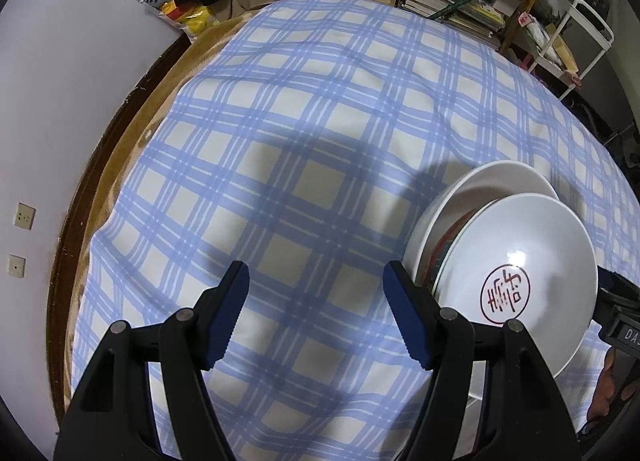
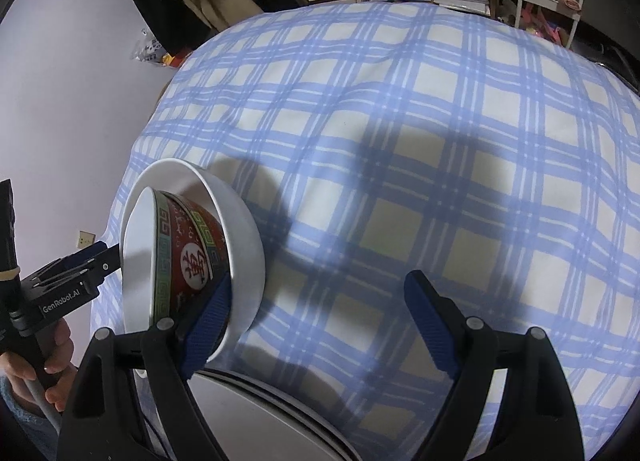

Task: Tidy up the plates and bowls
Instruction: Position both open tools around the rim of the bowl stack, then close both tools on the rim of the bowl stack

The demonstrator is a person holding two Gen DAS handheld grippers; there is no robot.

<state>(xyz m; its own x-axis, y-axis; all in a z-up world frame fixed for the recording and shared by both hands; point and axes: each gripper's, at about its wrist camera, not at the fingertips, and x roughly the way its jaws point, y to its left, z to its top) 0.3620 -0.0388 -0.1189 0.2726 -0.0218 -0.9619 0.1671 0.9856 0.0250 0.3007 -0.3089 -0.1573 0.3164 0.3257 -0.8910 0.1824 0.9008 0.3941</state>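
1. Your left gripper (image 1: 316,313) is hanging wide open over bare checked cloth (image 1: 280,133), gripping nothing.
2. Your right gripper (image 2: 316,325) is gaping too, holding nothing, a grey plate (image 2: 256,421) lying underneath.
3. Nested patterned bowl (image 2: 188,257) and white bowl (image 2: 244,229) are sitting at nine o'clock, touching its left finger.
4. "GenRobot.AI" is showing on the other tool.
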